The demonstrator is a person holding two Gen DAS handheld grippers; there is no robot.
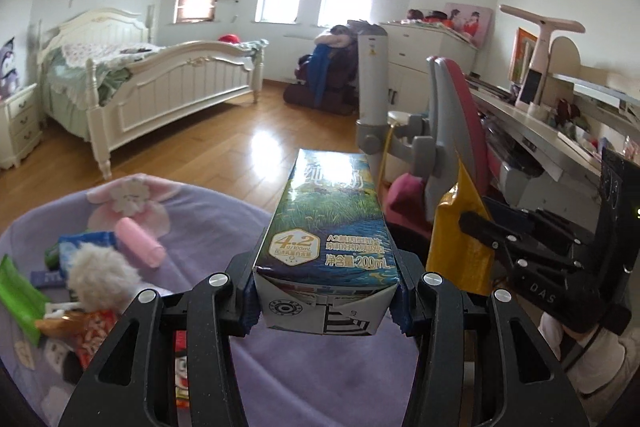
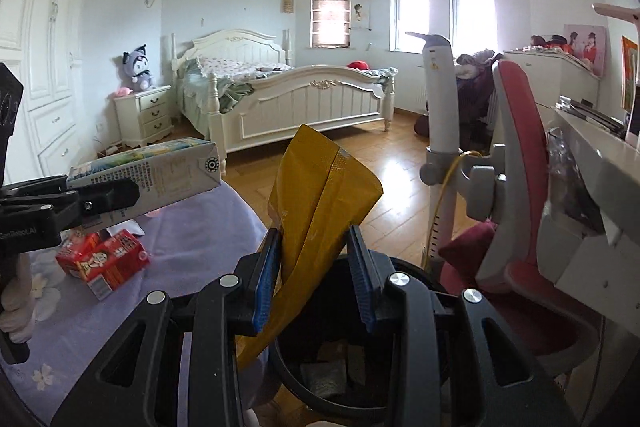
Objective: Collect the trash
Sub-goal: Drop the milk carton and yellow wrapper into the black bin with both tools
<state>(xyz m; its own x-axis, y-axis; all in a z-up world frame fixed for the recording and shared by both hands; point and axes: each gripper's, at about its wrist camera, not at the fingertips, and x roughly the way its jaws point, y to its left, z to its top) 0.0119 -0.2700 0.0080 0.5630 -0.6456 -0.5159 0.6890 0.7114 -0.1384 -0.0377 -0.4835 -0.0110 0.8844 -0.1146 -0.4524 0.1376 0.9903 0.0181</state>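
Gripping a 200 mL milk carton (image 1: 326,239) end-on between clenched blue pads, left gripper (image 1: 324,301) above a purple blanket (image 1: 304,379) strewn with wrappers (image 1: 18,297), a pink roll (image 1: 140,242) and a white fluffy ball (image 1: 102,273). Pinching a crumpled yellow wrapper (image 2: 316,203) upright in the right gripper (image 2: 314,277), directly over a dark bin (image 2: 332,375) with scraps lying in its bottom. Beyond the blanket's rounded edge, open wooden floor (image 2: 392,163) up to the white bed (image 2: 304,103); pink chair (image 2: 516,155) and desk (image 2: 592,163) crowding close at right.
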